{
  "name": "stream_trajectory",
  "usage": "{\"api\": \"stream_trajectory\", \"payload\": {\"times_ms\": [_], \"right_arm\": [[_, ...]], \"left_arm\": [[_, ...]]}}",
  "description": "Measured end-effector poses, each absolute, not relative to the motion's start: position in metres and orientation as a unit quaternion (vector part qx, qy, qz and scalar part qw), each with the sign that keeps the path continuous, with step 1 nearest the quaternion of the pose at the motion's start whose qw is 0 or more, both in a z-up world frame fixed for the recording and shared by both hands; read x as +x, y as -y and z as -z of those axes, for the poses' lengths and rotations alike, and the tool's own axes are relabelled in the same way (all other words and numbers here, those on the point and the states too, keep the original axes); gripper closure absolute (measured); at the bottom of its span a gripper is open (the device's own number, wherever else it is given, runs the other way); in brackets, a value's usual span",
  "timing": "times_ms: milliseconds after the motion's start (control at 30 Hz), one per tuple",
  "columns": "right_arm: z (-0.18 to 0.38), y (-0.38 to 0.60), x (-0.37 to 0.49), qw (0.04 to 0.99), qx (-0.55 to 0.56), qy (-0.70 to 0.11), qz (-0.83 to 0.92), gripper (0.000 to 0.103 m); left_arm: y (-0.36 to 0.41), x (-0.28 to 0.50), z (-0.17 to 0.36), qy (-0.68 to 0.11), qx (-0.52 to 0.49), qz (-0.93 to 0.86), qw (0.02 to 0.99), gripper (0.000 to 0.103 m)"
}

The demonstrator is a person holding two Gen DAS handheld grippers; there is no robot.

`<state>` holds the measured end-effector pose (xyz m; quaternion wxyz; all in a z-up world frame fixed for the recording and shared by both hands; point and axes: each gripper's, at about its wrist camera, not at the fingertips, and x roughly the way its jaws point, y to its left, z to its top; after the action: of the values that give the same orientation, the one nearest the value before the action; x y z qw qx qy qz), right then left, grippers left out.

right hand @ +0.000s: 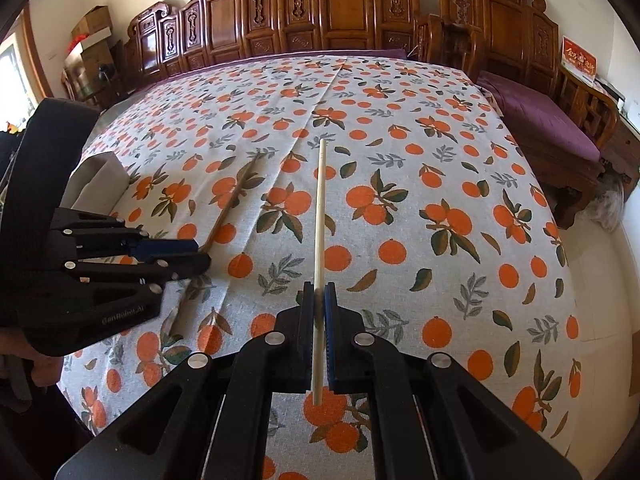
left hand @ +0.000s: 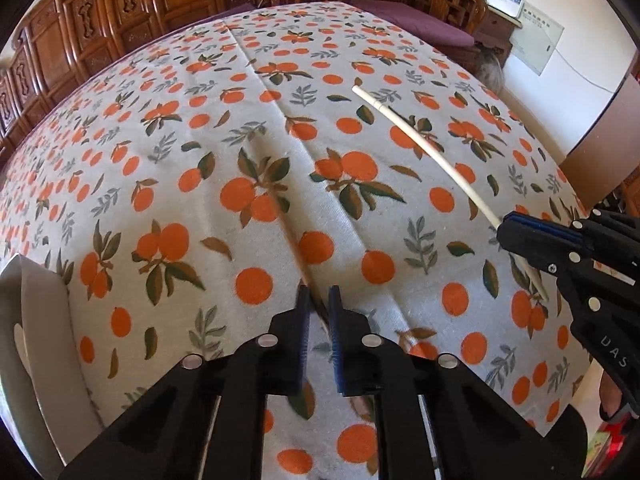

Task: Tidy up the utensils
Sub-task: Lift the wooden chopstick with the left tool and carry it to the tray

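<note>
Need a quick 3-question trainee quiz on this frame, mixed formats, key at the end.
1. True or false: the right gripper has its jaws shut on the pale chopstick.
2. Where does the brown chopstick lie?
A) flat on the tablecloth, running between the jaws of the left gripper
B) inside the white box
C) on the purple cushion
3. Fill in: the tablecloth is printed with leaves and ____.

Key: 1 true; 2 A; 3 oranges.
</note>
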<state>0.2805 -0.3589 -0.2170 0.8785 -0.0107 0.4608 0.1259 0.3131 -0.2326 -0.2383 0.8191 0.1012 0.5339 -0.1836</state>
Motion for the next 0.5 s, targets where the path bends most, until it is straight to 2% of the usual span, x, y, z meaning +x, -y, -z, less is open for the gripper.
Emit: {"api": "stream_trajectory", "payload": {"times_ms": [500], "right_arm": [[0.192, 0.306, 0.269, 0.878, -0.036, -0.452, -0.151, 0.097]], "left_arm": [[0.166, 0.286, 0.199, -0.512, 0.088, 0.179, 0.835, 0.099]]}}
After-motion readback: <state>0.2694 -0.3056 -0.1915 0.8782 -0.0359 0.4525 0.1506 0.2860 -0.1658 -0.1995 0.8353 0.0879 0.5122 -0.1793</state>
